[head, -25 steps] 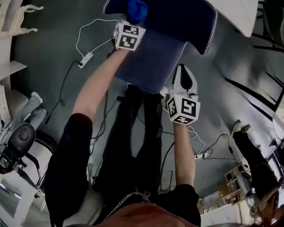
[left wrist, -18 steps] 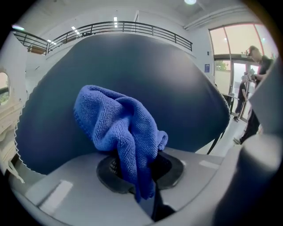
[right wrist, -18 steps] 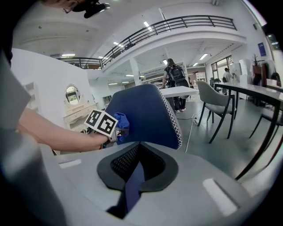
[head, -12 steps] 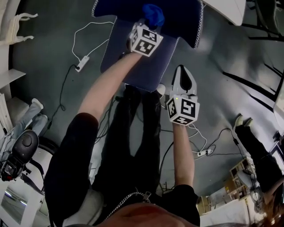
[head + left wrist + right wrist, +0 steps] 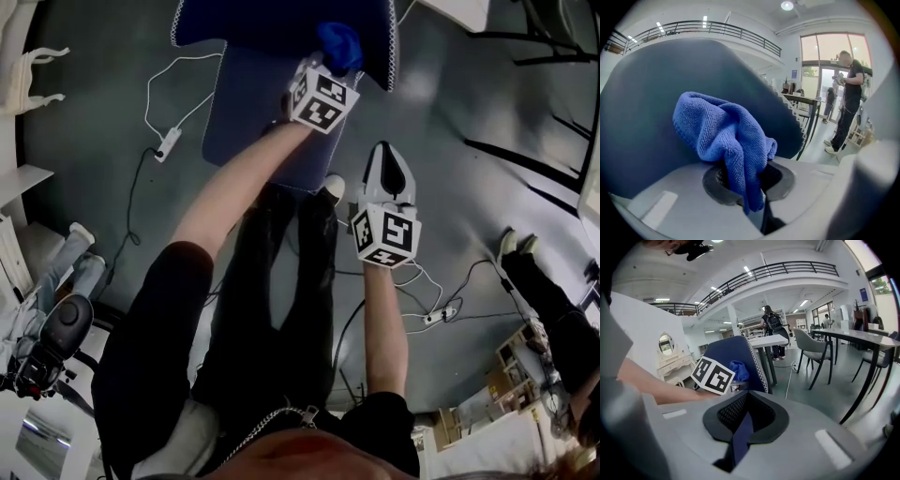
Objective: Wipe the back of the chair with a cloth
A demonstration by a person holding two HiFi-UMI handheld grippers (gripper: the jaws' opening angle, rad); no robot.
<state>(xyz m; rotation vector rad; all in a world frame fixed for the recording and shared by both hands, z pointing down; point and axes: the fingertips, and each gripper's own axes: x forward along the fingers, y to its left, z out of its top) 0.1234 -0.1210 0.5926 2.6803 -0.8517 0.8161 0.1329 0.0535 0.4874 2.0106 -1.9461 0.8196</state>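
Note:
The chair's dark blue back [image 5: 281, 23] with white edge stitching sits at the top of the head view, its seat [image 5: 248, 117] below it. My left gripper [image 5: 333, 67] is shut on a bunched blue cloth [image 5: 339, 44] that presses against the back near its right end. In the left gripper view the cloth [image 5: 724, 133] hangs out of the jaws against the chair back [image 5: 651, 122]. My right gripper [image 5: 387, 155] hangs shut and empty beside the seat's right corner. Its own view shows the chair back [image 5: 729, 350], the cloth [image 5: 739, 370] and the left gripper's marker cube [image 5: 712, 375].
White cables and a switch [image 5: 169, 141] trail on the grey floor left of the chair. A white table corner [image 5: 455, 9] is at top right. A person's legs [image 5: 534, 281] stand at the right. Tables and chairs [image 5: 815, 345] stand behind.
My left gripper has carried the cloth to the right along the chair back, from its left part to near its right end. The right gripper has stayed put.

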